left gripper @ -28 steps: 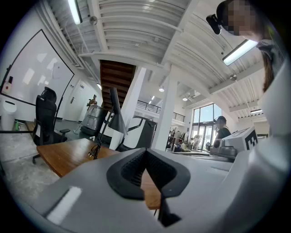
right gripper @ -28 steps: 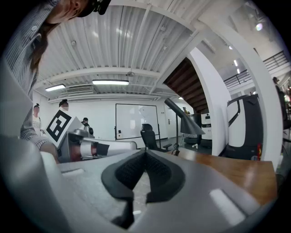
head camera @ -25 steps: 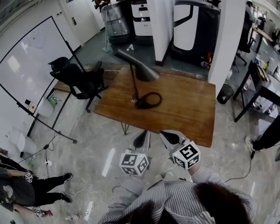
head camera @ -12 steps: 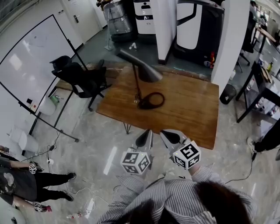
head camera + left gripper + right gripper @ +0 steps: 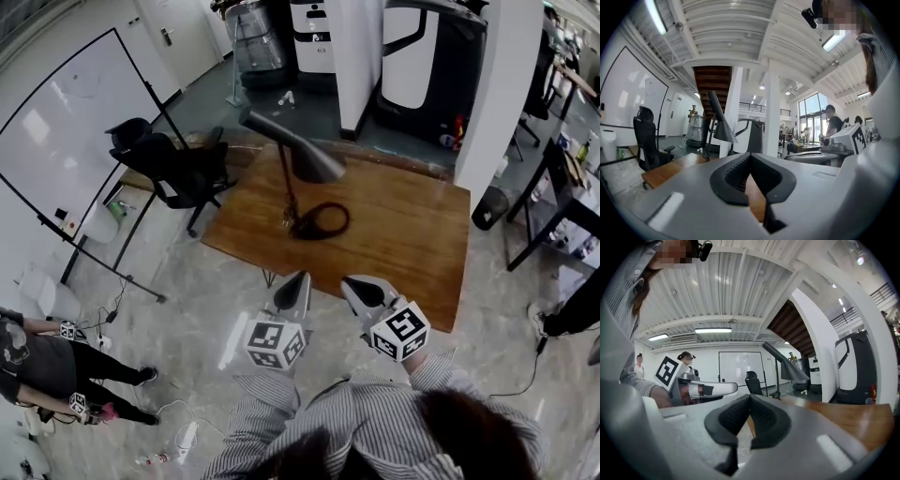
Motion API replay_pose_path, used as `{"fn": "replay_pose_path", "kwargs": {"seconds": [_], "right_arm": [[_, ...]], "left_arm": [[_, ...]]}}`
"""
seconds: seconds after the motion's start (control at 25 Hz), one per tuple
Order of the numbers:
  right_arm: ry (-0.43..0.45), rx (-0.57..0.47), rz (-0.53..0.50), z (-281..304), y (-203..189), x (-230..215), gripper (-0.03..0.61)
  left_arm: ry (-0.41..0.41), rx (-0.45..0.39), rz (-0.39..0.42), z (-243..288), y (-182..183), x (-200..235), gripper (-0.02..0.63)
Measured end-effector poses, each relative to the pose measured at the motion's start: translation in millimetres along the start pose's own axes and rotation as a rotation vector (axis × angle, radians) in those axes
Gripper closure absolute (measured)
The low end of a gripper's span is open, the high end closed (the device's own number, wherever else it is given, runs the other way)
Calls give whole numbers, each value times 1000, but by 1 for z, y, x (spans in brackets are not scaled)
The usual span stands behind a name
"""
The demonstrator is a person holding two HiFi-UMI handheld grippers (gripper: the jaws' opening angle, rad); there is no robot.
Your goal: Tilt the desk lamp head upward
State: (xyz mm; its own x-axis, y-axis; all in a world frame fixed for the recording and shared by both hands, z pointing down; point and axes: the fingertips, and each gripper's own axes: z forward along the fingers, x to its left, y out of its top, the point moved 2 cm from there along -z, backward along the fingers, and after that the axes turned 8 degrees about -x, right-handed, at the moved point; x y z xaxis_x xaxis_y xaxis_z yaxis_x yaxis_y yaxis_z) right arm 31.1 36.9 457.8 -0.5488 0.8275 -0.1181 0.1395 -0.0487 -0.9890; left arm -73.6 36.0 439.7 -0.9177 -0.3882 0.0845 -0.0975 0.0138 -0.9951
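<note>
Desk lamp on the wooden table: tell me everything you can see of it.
The desk lamp is dark, metal by its look. Its cone-shaped head slopes down, with the wide mouth lower and toward the right and the narrow end up at the left. A thin stem rises about upright from a ring-shaped base lying flat on the wooden table, toward the table's left side. Only the table touches it.

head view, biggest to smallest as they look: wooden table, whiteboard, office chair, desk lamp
1. wooden table and whiteboard: too alike to split
2. office chair
3. desk lamp: similar span to the office chair, but thinner
</note>
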Motion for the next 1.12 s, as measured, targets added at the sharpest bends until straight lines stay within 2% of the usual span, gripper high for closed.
{"fn": "replay_pose_path", "kwargs": {"seconds": [0.12,0.32,0.48,0.64,0.84,1.0,1.12], "right_arm": [[27,9,-24,4,-8,-12,578],[25,-3,-1,19,-14,-34,578],[29,19,-39,52,-21,-52,578],[22,54,-87,100,-27,-69,578],[-12,50,-94,157,-31,-92,565],[-54,27,-94,195,-32,-109,561],[-67,17,-100,219,-33,-114,560]], "left_arm": [[27,24,73,3,-1,20,612],[95,36,130,15,4,59,611],[115,22,249,36,23,88,607],[75,15,414,62,55,114,583],[16,-28,470,95,97,146,538],[-49,-69,558,122,120,162,537],[-83,-86,589,138,130,172,537]]}}
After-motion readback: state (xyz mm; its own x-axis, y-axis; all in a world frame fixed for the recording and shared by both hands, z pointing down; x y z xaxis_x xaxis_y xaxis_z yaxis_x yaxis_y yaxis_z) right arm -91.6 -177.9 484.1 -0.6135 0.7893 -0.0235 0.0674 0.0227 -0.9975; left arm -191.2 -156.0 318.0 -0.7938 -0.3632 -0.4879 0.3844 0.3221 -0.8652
